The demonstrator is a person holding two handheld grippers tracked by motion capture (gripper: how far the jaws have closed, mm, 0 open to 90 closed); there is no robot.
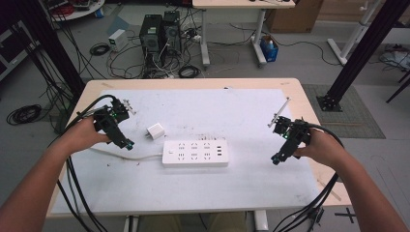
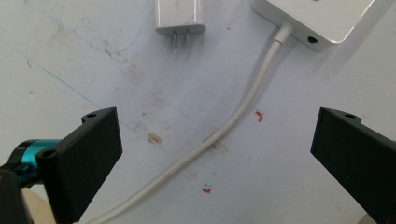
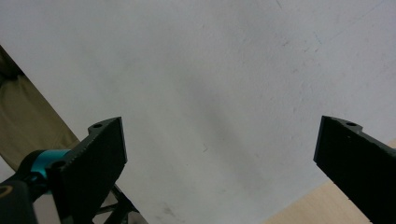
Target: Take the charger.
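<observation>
Both tongs, left tongs (image 2: 215, 154) and right tongs (image 3: 219, 163), gape wide, empty, flanking power strip (image 1: 195, 153)

Light even and diffuse from overhead, moderately bright. High view soft, low in detail; the white sheet (image 1: 241, 183) on my tabletop reads pale without glare, and the far floor dimmer. Straight lines bow slightly at the frame edges. Faint, short shadows under the power strip (image 1: 195, 153). Left gripper view sharp on the sheet's stains; my jaws close up, slightly soft, black with little detail. Right gripper view shows a broad soft grey shadow across the sheet, edges blurred.
</observation>
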